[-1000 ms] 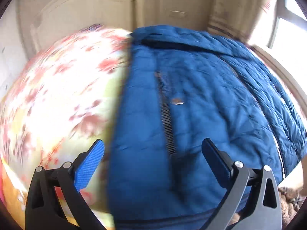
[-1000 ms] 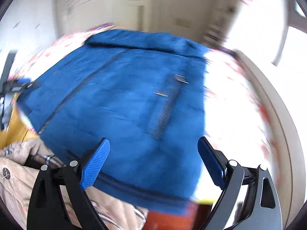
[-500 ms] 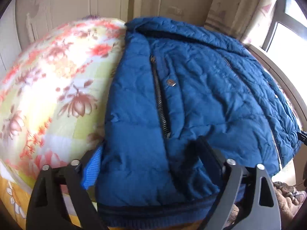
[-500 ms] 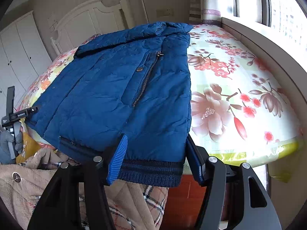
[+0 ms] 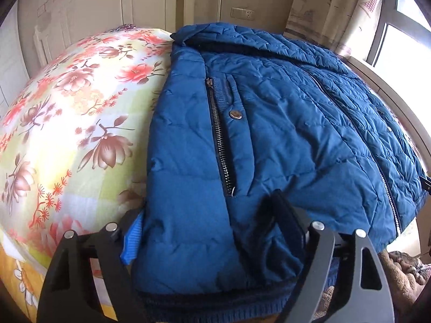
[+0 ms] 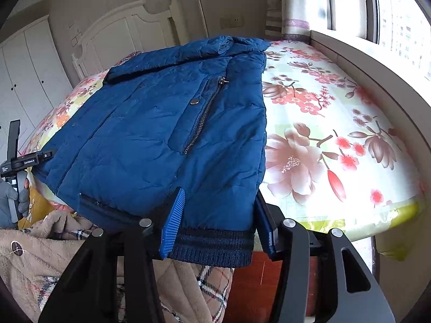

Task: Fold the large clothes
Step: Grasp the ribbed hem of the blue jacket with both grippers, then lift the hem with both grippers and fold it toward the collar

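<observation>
Jacket [image 5: 269, 145], blue and padded, lies flat on the bed [image 5: 80, 123], its collar toward the headboard [image 6: 126, 27] and its knit hem [image 6: 215, 247] at the foot edge. The right gripper [image 6: 218, 223] has the hem corner on the window [image 6: 390, 8] side between its closing jaws. The left gripper [image 5: 212, 239] straddles the other hem corner; its jaws are closing too, with bunched cloth between them.
</observation>
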`<action>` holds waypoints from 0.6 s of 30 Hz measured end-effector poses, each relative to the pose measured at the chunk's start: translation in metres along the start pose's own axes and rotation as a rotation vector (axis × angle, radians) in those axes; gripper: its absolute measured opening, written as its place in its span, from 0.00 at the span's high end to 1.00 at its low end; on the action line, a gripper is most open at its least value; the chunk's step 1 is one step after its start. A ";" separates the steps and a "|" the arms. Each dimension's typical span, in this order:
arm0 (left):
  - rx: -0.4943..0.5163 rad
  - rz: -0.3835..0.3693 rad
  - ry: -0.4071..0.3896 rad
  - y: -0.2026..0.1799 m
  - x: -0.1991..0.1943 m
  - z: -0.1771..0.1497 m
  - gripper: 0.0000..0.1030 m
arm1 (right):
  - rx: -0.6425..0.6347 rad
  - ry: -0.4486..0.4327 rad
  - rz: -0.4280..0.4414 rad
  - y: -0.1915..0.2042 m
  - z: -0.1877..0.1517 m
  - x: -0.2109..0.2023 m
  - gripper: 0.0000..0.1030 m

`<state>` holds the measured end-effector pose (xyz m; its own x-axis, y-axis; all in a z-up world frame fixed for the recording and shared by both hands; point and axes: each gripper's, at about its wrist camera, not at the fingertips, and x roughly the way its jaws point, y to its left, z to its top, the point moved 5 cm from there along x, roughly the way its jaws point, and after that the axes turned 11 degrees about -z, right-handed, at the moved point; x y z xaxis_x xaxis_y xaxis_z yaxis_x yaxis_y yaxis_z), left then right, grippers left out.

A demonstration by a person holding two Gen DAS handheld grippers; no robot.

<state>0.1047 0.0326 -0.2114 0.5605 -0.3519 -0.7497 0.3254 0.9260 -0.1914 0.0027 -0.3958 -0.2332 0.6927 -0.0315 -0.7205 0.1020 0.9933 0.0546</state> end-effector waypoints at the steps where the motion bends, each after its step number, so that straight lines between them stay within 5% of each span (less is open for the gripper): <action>1: 0.002 0.002 -0.002 0.000 0.000 0.000 0.19 | 0.001 -0.002 0.004 0.000 0.000 0.000 0.50; 3: 0.007 0.000 -0.005 -0.001 -0.001 -0.001 0.21 | -0.005 -0.004 -0.003 0.002 0.001 0.001 0.51; 4: 0.012 -0.011 -0.009 -0.002 -0.002 -0.001 0.29 | -0.009 -0.007 -0.011 0.003 0.001 0.001 0.53; 8: 0.018 -0.049 -0.049 -0.004 -0.015 0.002 0.85 | 0.028 -0.045 0.021 0.000 0.000 -0.002 0.78; 14: -0.084 -0.207 -0.158 0.016 -0.060 0.003 0.90 | 0.102 -0.210 0.145 -0.006 0.010 -0.038 0.84; 18: -0.078 -0.242 -0.198 0.011 -0.085 0.001 0.91 | 0.094 -0.314 0.212 -0.001 0.025 -0.072 0.84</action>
<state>0.0618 0.0726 -0.1489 0.6138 -0.5758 -0.5401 0.4121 0.8172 -0.4029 -0.0296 -0.3975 -0.1636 0.8889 0.1266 -0.4402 -0.0123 0.9673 0.2534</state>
